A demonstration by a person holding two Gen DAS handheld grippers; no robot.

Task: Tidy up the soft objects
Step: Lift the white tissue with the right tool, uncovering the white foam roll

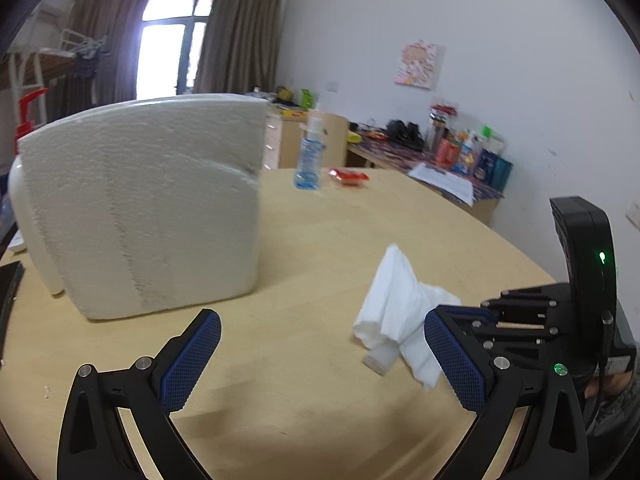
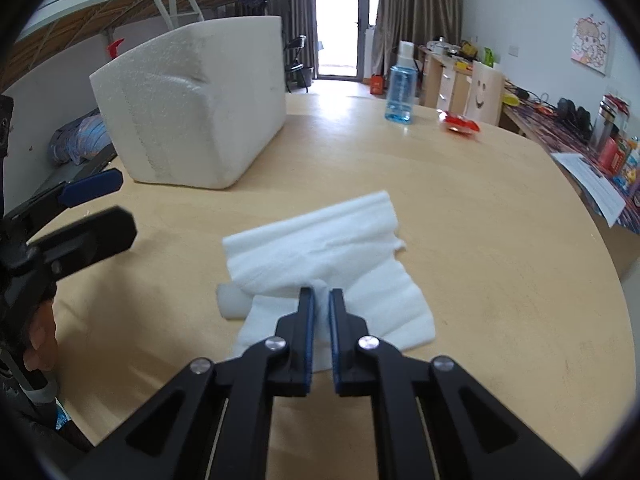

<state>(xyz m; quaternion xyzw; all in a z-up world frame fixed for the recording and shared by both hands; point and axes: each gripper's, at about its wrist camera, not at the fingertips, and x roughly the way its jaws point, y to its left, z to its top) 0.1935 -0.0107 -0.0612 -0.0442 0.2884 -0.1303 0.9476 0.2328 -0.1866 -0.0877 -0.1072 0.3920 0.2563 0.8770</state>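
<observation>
Matt wooden table point(image 2: 480, 240), soft foam sheet point(image 2: 320, 248)

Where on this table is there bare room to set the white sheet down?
Bare table lies right of the white foam sheet, up to the blue bottle and red packet. A narrower strip runs between sheet and foam block. The left edge is crowded by the left gripper.

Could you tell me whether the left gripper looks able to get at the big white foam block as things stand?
Probably yes: the left gripper is open, with only bare table between it and the foam block.
</observation>
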